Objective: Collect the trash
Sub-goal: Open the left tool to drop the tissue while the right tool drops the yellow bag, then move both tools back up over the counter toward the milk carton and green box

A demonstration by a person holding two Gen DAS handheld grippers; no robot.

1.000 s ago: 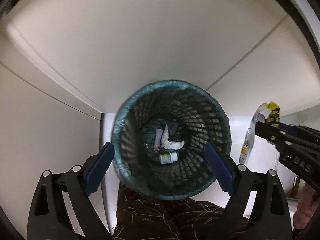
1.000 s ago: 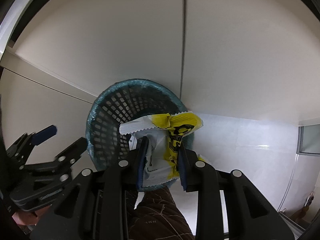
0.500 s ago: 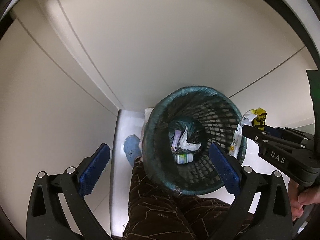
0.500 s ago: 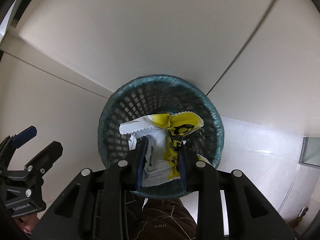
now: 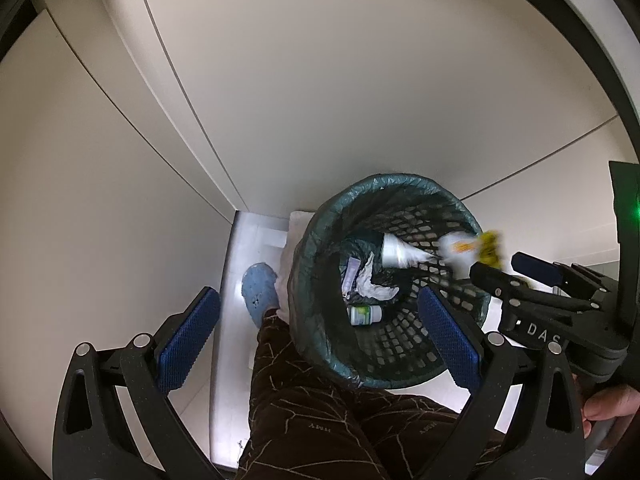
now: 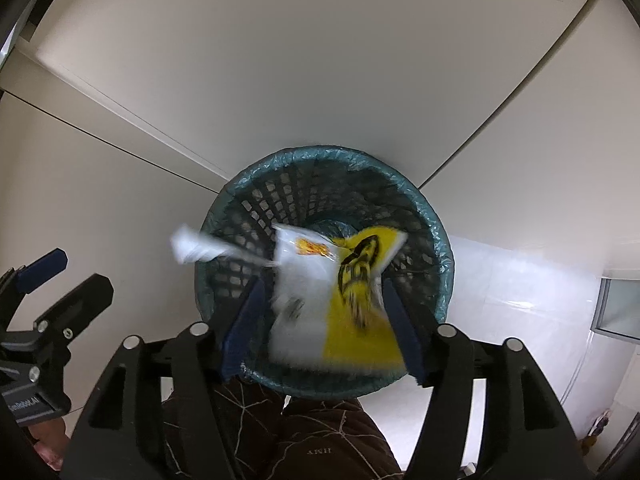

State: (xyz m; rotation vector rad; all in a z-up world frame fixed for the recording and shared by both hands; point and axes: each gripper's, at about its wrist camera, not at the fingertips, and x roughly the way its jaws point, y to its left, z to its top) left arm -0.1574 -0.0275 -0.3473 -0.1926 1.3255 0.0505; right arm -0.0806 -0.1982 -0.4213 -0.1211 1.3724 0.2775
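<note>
A dark green mesh bin (image 5: 384,179) with a liner stands on the floor below both grippers. In it lie a small bottle (image 5: 365,315), crumpled tissue (image 5: 376,286) and a lilac wrapper (image 5: 350,274). My right gripper (image 6: 324,330) is above the bin (image 6: 320,153), its jaws opening. A yellow-and-white wrapper (image 6: 340,300) is blurred between the pads, dropping free with a white scrap (image 6: 192,248) beside it. From the left wrist view, the wrapper (image 5: 460,250) falls over the bin's right rim below the right gripper (image 5: 516,270). My left gripper (image 5: 318,336) is wide open, holding nothing.
The bin stands against white cabinet doors (image 5: 320,80) on a white tiled floor (image 6: 520,280). A person's leg in brown patterned trousers (image 5: 320,420) and a blue slipper (image 5: 259,294) are just in front of the bin. A hand (image 5: 608,404) grips the right gripper's handle.
The right jaws have spread apart and the yellow-and-white wrapper, pinched before, now falls blurred toward the bin. The left gripper shifted sideways over the second, putting the bin right of centre in its view.
</note>
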